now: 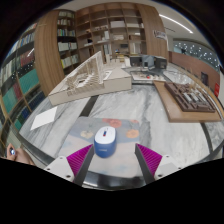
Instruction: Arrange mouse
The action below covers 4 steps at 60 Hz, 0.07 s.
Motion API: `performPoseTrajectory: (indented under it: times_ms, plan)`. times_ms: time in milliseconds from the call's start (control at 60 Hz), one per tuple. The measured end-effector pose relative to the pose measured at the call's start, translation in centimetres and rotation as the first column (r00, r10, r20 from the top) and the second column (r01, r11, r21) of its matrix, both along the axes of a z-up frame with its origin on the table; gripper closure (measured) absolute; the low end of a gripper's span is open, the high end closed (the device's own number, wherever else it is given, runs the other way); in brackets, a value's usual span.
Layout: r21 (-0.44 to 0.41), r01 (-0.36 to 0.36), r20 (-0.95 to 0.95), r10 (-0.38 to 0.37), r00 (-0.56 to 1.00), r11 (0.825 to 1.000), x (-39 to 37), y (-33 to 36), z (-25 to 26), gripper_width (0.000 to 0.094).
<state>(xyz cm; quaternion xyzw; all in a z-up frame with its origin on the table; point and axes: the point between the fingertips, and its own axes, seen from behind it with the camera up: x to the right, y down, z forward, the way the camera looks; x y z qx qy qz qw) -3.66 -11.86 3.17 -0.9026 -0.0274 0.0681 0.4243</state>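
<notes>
A blue and white mouse [105, 140] rests on a pale mat [122, 127] on the marbled table [150, 108]. My gripper [113, 158] is open, its two fingers spread wide. The mouse stands between them at their far end, close to the left finger's magenta pad [79, 158], with a clear gap to the right pad [148, 156]. Neither pad presses on it. The mouse's near end is hidden behind the gripper's body.
A white sheet [45, 118] lies on the table to the left. A wooden tray [190, 100] with small items sits to the right. More tables [92, 75] and tall bookshelves [110, 25] stand beyond.
</notes>
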Motion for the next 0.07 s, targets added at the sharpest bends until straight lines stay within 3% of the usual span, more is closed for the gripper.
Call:
performPoseTrajectory:
  times_ms: [67]
  plan:
    - [0.008, 0.014, -0.019, -0.014, 1.0, 1.0, 1.9, -2.7, 0.6, 0.009]
